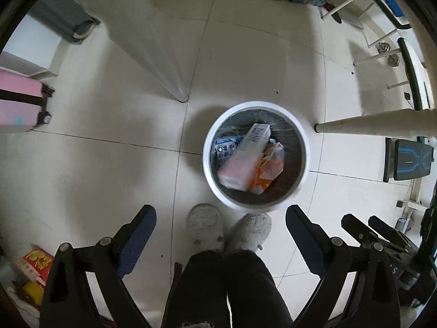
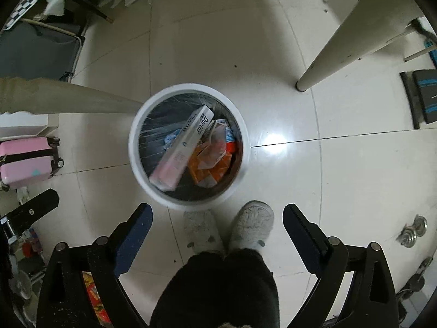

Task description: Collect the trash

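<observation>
Item: my left gripper (image 1: 220, 216) and right gripper (image 2: 217, 209), both spread wide, empty. White bin (image 2: 135, 147) just beyond, holding long carton (image 2: 183, 147) and orange wrapper (image 2: 210, 168).

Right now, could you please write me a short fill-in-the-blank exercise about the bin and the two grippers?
1. The long pink and white box lies inside the ____.
2. The left gripper and the right gripper both have their jaws ____.
3. The orange wrapper in the bin lies ____ the long box.
4. The pink suitcase stands on the ____.

Missing words: bin; open; beside; floor
</observation>
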`<state>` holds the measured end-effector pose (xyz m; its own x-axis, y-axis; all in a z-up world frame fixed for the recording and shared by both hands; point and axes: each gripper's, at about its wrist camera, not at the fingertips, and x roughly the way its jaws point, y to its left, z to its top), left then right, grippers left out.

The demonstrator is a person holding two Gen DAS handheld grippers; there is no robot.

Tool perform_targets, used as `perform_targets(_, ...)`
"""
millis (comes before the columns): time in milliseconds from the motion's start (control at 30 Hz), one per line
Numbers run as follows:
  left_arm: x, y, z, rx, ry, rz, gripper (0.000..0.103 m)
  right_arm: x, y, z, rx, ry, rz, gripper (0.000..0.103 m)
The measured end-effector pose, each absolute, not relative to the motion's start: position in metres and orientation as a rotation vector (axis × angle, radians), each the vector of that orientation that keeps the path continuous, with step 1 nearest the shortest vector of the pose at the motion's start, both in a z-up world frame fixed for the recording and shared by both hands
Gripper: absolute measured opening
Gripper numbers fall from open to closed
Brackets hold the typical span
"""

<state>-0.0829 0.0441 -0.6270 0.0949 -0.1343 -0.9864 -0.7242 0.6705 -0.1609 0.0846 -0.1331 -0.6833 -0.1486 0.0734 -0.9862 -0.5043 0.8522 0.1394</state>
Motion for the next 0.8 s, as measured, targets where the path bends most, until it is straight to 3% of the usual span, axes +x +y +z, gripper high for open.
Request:
perform_targets(500,-0.125,-0.001,-0.389,-0.689,1.326,0.439,0.097,0.046,-0.18,-0.402,-0.302,1.568,0.634,0.099)
perform_targets(800,-0.153,-0.026,-0.275,-0.698,1.219,0.328,0.097,0.028,-0.216,-0.238,-0.252,1.511,0.766,0.099)
